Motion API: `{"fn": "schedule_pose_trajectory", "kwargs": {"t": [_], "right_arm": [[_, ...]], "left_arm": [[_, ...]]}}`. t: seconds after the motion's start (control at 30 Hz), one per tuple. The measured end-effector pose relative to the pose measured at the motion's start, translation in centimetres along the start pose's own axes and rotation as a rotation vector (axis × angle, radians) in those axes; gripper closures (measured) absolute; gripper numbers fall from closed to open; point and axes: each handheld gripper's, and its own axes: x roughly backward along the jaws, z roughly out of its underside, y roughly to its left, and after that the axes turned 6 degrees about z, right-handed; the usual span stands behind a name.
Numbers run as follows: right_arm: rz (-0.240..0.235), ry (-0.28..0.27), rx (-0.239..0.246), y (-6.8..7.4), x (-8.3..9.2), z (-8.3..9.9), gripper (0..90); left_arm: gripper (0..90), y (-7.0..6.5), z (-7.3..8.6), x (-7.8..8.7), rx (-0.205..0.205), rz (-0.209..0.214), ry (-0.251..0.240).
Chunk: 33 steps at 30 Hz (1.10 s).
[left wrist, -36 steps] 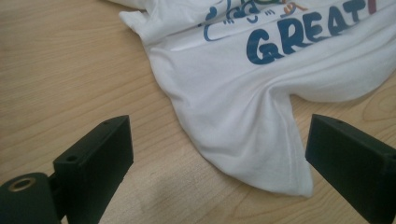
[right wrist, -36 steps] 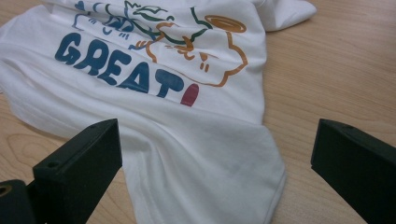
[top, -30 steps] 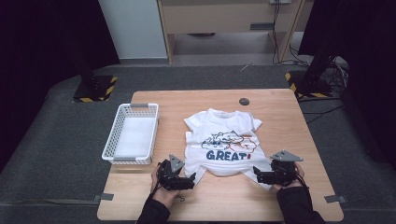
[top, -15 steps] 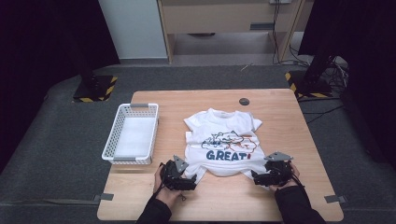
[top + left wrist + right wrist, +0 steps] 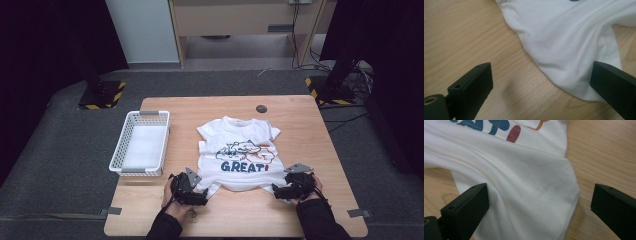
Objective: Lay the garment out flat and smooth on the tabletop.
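On the left of the worktop (image 5: 150, 220) stands a white slotted basket (image 5: 140, 144), apart from the work in hand. Our left hand-held gripper (image 5: 202, 197) sits at the near left corner of the white T-shirt (image 5: 239, 150). Its jaws are spread wide. In the left gripper view the hem corner (image 5: 584, 87) lies between them, against the right jaw, with bare wood under the left one. The T-shirt lies face up in the middle of the worktop, collar away from us, its print reading GREAT! (image 5: 243, 166). Our right hand-held gripper (image 5: 278, 190) is at the near right corner, also gaping, with the hem corner (image 5: 564, 220) lying between its jaws.

We judge the step to be the approach for gripping both bottom corners. Next, each gripper must drop onto the fabric, gather the hem edge fully between its jaws, and close before lifting.
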Motion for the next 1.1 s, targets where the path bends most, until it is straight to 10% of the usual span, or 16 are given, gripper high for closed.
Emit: {"fn": "schedule_pose_trajectory", "kwargs": {"t": [0.4, 0.67, 1.1], "right_arm": [[-0.047, 0.011, 0.052, -1.1, 1.0, 1.3, 0.6], [-0.08, 0.019, 0.082, -1.7, 2.0, 2.4, 0.6], [-0.112, 0.035, 0.135, -1.0, 3.1, 3.3, 0.8]], "left_arm": [[3.8, 1.2, 1.3, 1.2, 0.004, 0.067, 0.033], [3.8, 0.5, 1.8, 1.9, -0.064, 0.102, 0.042], [3.2, -0.6, 2.4, 2.7, -0.06, 0.108, 0.067]]}}
